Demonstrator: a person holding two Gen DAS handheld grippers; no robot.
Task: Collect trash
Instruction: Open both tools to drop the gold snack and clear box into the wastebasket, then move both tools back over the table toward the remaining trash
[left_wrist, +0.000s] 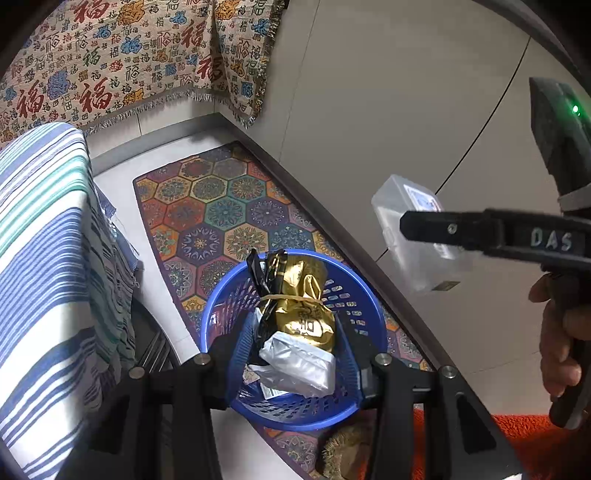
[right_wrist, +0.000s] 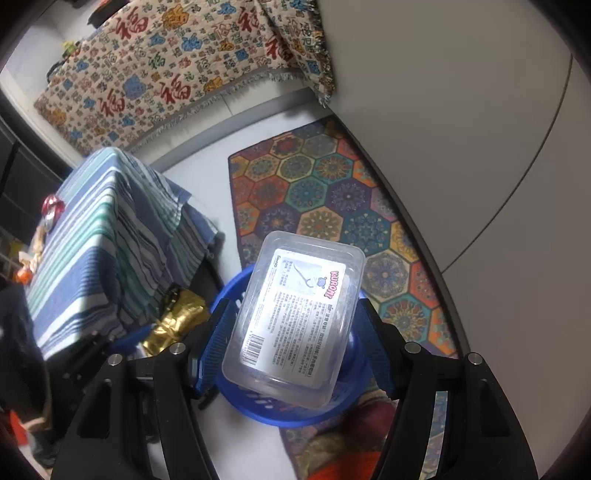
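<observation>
Currently, notes run left to right across the scene.

Striped cloth: a blue, white and green striped fabric cover (right_wrist: 110, 229) drapes a block at far left; small red and orange items sit on it, too blurred to name.

Left gripper (left_wrist: 291, 354): closed on a gold foil bag with black trim (left_wrist: 299, 306) and a crumpled silver-white plastic wrapper (left_wrist: 299, 365), both pinched between its blue pads and hanging over the round blue perforated plastic basket (left_wrist: 354, 299).

Handling, foil bundle: judged light, soft and crinkly, slippery on the surface; a rubber band cinches the bag's waist, and that looks like the firmest place to hold.

Basket position: on a hexagon-patterned multicolour rug (right_wrist: 332, 192), on pale floor beside a grey wall.

Right gripper (right_wrist: 295, 332): clamped across the long sides of a clear rectangular plastic box with a printed label (right_wrist: 295, 314), tilted above the basket.

Handling, box: judged rigid but thin-walled and light, smooth enough to slide; a squeeze at mid-length across the narrow width suits it, and hard pressure could crack it.

Writing: box label reads "KUROMI" in red, with a barcode and dense small print I cannot read. "DAS" shows on the right gripper's body in the left wrist view. The beige fringed throw (left_wrist: 122, 55) behind repeats the character 福.
</observation>
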